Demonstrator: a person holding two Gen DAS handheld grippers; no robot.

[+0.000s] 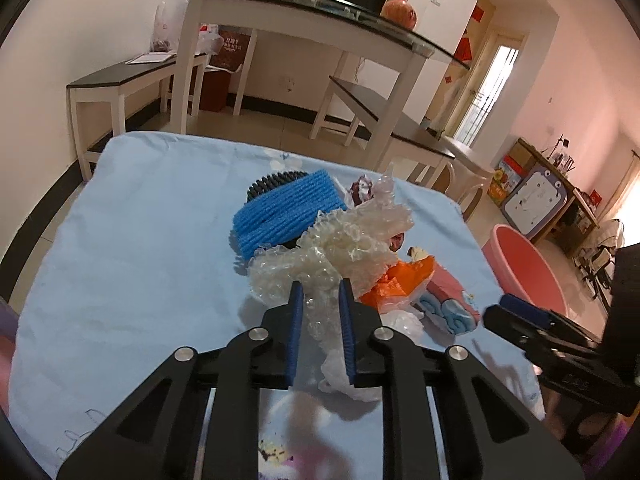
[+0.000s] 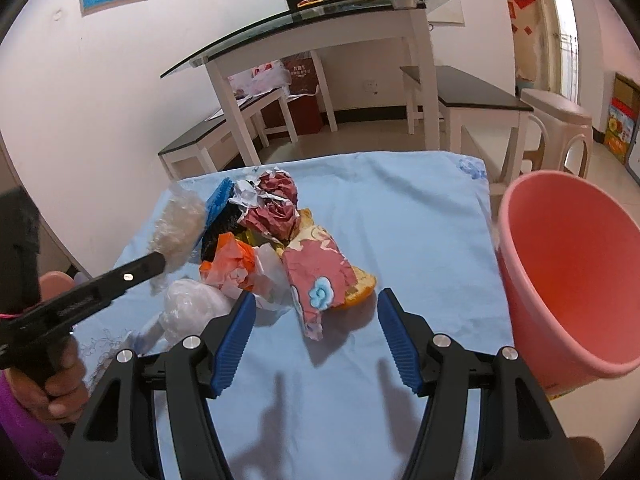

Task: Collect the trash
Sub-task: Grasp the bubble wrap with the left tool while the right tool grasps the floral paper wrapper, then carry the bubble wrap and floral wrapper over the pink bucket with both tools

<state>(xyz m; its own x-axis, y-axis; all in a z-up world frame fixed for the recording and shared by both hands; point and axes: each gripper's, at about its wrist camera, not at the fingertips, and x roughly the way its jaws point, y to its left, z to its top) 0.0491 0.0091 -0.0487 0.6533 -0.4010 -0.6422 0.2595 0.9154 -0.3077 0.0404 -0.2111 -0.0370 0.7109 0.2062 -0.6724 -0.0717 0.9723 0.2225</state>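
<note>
A pile of trash lies on the light blue cloth [image 1: 140, 240]. My left gripper [image 1: 322, 292] is shut on a wad of clear bubble wrap [image 1: 344, 240] and holds it above the cloth; it also shows in the right wrist view [image 2: 178, 228]. Behind it sit a blue foam net [image 1: 284, 208] over a black brush, crumpled red paper [image 2: 276, 204], an orange bag [image 2: 232, 260], a white bag [image 2: 192, 308] and a pink printed wrapper [image 2: 320, 280] on orange peel. My right gripper [image 2: 314, 300] is open and empty, just before the pink wrapper.
A pink plastic bucket [image 2: 572, 272] stands off the cloth's right edge, also in the left wrist view [image 1: 524, 264]. Behind are a glass-topped table [image 2: 304, 24], dark benches [image 2: 472, 88] and a plastic stool [image 2: 560, 120].
</note>
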